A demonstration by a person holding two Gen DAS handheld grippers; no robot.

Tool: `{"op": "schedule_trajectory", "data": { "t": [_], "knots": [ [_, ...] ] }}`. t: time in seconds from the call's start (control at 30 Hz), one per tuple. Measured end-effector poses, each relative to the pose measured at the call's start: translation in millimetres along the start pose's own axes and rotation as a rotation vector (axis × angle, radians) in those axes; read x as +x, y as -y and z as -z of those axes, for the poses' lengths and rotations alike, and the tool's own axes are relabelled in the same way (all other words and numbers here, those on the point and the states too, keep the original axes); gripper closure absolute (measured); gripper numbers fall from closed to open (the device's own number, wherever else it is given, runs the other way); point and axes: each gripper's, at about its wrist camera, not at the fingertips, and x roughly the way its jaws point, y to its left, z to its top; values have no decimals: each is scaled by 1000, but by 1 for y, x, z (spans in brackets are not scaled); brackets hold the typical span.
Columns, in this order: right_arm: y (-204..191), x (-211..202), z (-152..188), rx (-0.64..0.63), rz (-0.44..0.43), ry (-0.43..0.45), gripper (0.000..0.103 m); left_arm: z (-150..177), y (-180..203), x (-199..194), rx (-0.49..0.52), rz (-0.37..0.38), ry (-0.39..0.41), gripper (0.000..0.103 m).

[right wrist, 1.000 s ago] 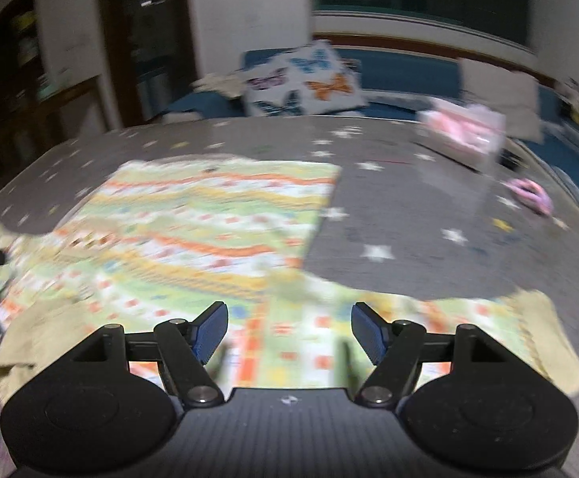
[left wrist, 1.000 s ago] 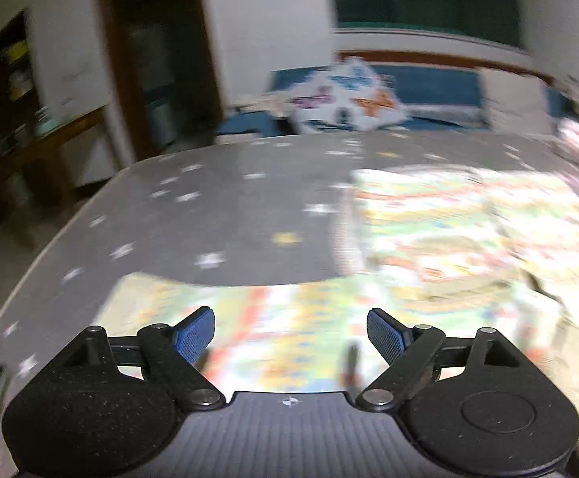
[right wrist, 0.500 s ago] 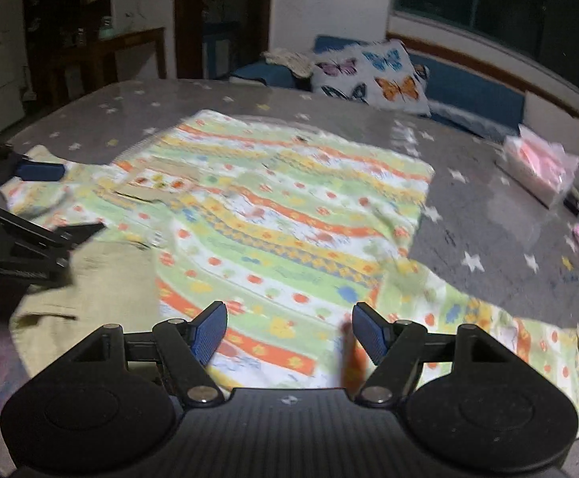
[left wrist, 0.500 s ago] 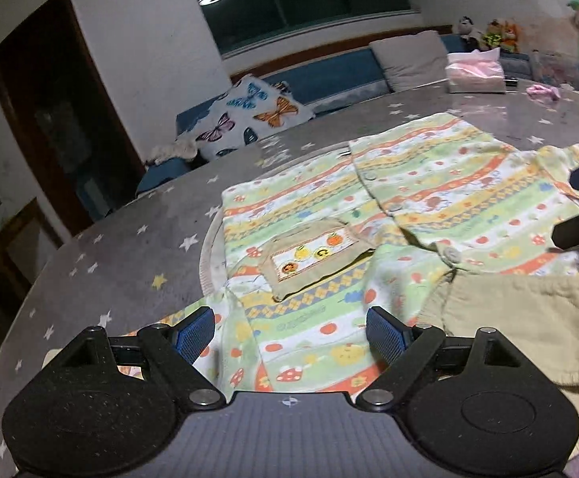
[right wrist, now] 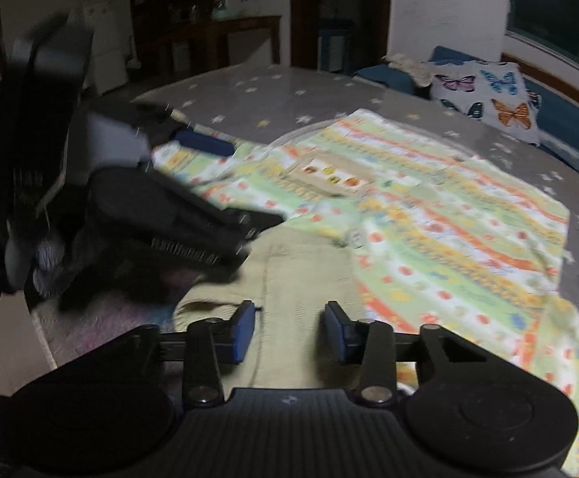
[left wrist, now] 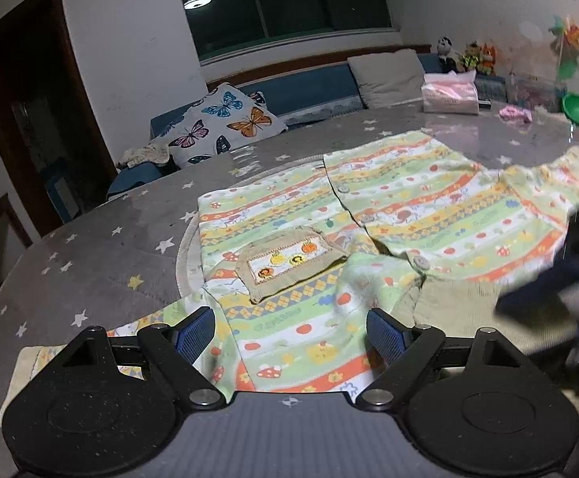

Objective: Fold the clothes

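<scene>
Shirt [left wrist: 428, 215] flat beneath left hand-held gripper [left wrist: 289, 328], jaws apart.

a grey tablecloth [left wrist: 102, 263] with white and yellow stars covers the table across the middle of the left wrist view. behind it, upper centre, a butterfly-print cushion [left wrist: 225, 123] leans on a blue sofa [left wrist: 309, 95], with a plain beige cushion [left wrist: 389, 73] to its right. a dark window [left wrist: 285, 0] fills the top centre, a ceiling lamp [left wrist: 197, 2] reflected in it. at the upper right a pink tissue pack [left wrist: 450, 93] sits on the table, a small pink item [left wrist: 515, 113] and a green bowl [left wrist: 578, 109] beside it. plush toys [left wrist: 466, 55] line the sofa end; a pinwheel [left wrist: 566, 42] stands at the far right. a dark doorway [left wrist: 30, 107] fills the left. in the right wrist view, a wooden shelf unit [right wrist: 209, 36] stands at upper left.
</scene>
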Motion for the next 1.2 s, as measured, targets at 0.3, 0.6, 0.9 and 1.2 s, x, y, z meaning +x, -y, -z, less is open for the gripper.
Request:
{"op": "schedule_trajectory", "data": {
  "t": [0.3, 0.6, 0.9, 1.2],
  "knots": [
    [13, -26, -2, 87, 17, 78, 99, -4, -10, 9, -30, -12, -14, 18],
    [44, -63, -11, 275, -47, 186, 99, -2, 9, 13, 33, 66, -20, 17],
    [28, -45, -9, 220, -61, 131, 98, 2, 16, 3, 81, 93, 6, 17],
    [22, -38, -11, 171, -101, 112, 84, 14, -8, -22, 22, 148, 22, 17]
  ]
}}
